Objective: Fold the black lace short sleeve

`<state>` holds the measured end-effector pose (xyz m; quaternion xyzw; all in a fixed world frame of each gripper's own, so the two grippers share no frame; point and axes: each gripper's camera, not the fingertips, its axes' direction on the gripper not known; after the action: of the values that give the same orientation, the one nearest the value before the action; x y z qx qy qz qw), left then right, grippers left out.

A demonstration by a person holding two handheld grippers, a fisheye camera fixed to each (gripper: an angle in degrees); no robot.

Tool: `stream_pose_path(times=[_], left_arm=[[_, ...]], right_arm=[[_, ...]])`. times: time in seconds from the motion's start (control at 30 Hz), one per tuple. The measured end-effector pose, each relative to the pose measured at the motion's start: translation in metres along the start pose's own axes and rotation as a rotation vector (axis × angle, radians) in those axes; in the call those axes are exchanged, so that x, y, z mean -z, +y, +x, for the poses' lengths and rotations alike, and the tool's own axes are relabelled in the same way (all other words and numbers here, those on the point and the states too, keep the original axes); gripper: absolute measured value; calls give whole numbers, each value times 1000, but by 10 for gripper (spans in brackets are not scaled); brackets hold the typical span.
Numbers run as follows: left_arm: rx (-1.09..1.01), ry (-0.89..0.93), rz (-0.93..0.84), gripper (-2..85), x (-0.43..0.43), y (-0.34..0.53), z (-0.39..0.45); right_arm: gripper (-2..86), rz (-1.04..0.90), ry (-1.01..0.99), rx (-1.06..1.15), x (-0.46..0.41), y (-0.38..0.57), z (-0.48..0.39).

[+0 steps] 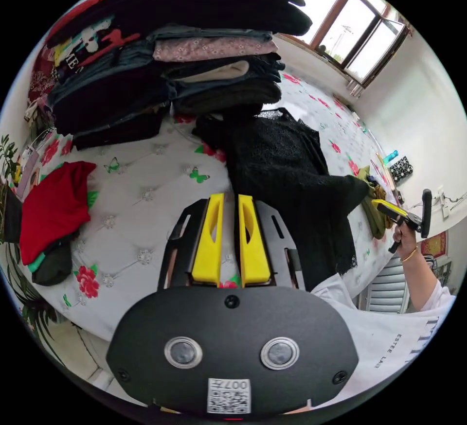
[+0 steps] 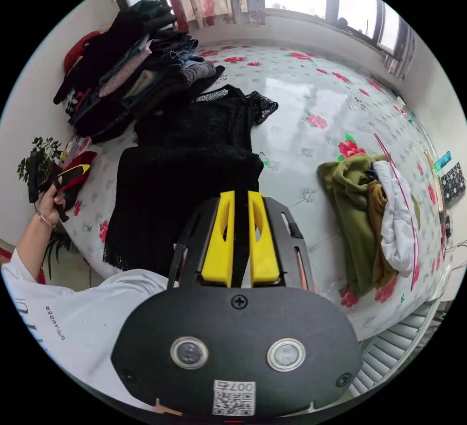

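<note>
Left gripper (image 1: 230, 199) hangs over the bed (image 1: 141, 211), jaws nearly together with a thin gap, nothing between them. Right gripper (image 2: 241, 196) same: jaws close, slim gap, empty, poised above the lower part of the black lace top (image 2: 194, 162).

Top lies spread flat on the bed, neckline toward the stack of folded clothes (image 2: 131, 75), which it touches or slightly tucks under; hem hangs at the bed edge nearest the person. 1 short sleeve (image 2: 260, 106) sticks out clear on the window side; the other sleeve is hard to make out, black on black.

Handling, my read: light, limp, no stiffness, will sag and drape once lifted. Lace is open weave, so jaw tips could snag or stretch it; pinch gently, no dragging. Best holds look like the 2 shoulder seams or the hem corners, denser fabric there.

Olive and white clothes pile (image 2: 374, 216) sits well apart.
</note>
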<state>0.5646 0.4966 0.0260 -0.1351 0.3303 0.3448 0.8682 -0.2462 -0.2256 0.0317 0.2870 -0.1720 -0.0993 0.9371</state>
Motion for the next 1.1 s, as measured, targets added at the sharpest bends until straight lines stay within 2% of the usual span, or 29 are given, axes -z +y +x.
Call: stream_pose_path(times=[0.23, 0.43, 0.5, 0.53, 0.63, 0.7, 0.83, 0.97, 1.1], left_arm=[[-7, 31, -251, 101, -27, 134, -1], [-27, -23, -331, 116, -34, 145, 11], [-63, -66, -378, 103, -48, 139, 14], [-107, -136, -400, 66, -54, 137, 19], [-227, -162, -408, 4, -49, 130, 27], [-209, -120, -408, -4, -35, 130, 17], [-66, 65, -282, -9, 32, 148, -30], [-5, 138, -216, -10, 79, 172, -63], [86, 182, -245, -10, 94, 187, -92]], right_arm=[[95, -202, -101, -69, -38, 113, 16], [114, -194, -100, 19, -41, 110, -3], [98, -263, -73, 85, -57, 102, -19], [91, -289, -52, 95, -62, 101, -22], [34, -290, 106, 91, -53, 97, -26], [15, -211, 51, 48, -20, 105, -4], [5, -125, -47, -104, 29, 142, 50], [18, -115, -56, -203, 52, 187, 83], [91, -97, -186, -138, 51, 184, 70]])
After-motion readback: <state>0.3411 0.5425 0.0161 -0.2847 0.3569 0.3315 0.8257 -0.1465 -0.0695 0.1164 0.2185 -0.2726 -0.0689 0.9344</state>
